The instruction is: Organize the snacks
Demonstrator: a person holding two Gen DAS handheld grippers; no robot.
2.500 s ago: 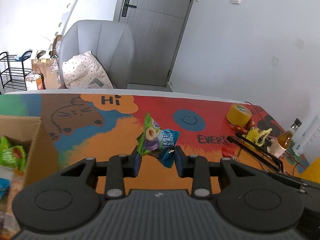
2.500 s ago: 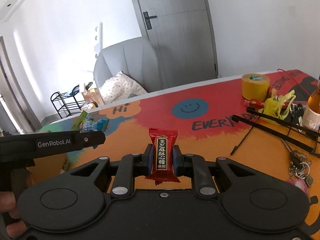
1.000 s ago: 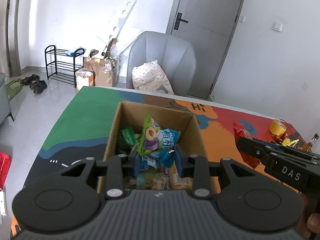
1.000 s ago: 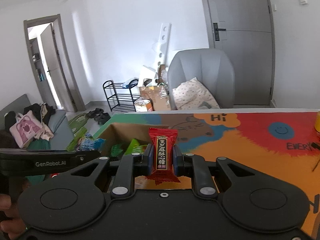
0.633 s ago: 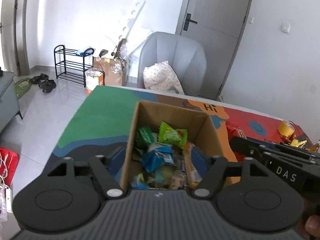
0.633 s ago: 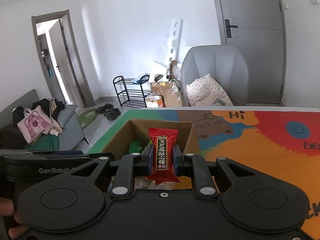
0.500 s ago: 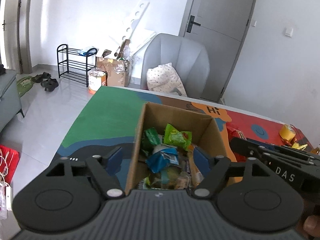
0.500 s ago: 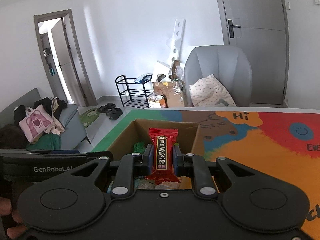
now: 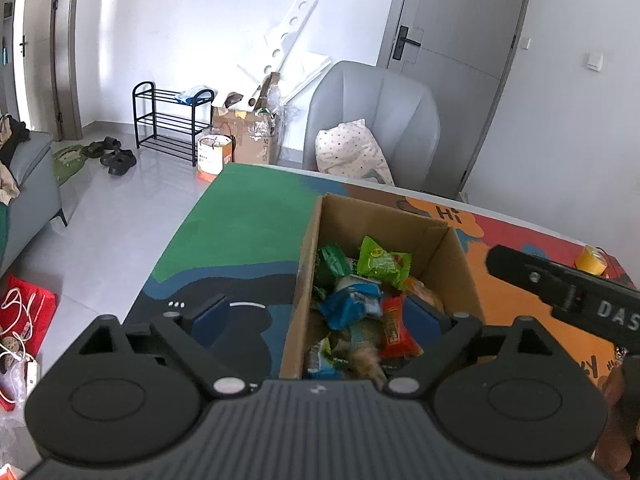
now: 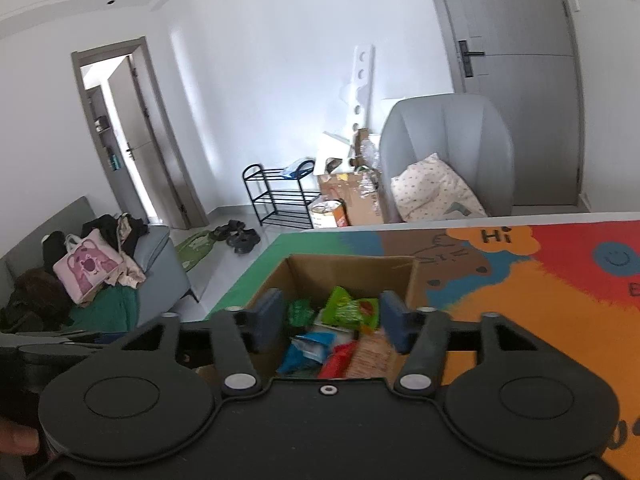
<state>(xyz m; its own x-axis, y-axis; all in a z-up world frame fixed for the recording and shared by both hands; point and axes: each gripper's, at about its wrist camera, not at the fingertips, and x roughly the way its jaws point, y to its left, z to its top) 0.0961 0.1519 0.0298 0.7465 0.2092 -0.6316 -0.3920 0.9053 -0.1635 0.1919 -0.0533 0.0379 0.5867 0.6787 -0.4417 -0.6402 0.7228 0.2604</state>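
White walls, grey armchair

Left claw wide open, empty, fingers spread. Right claw also open, empty; its body shows at right in left view.

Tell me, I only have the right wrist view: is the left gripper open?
Observer: Yes, the left gripper is open and empty, above the box.
Operator: Is it centred on the box?
Observer: No. One finger hangs outside the box's left wall, over the table.
Operator: Is anything at the table's far end?
Observer: A tape roll, as far as the left wrist view shows.
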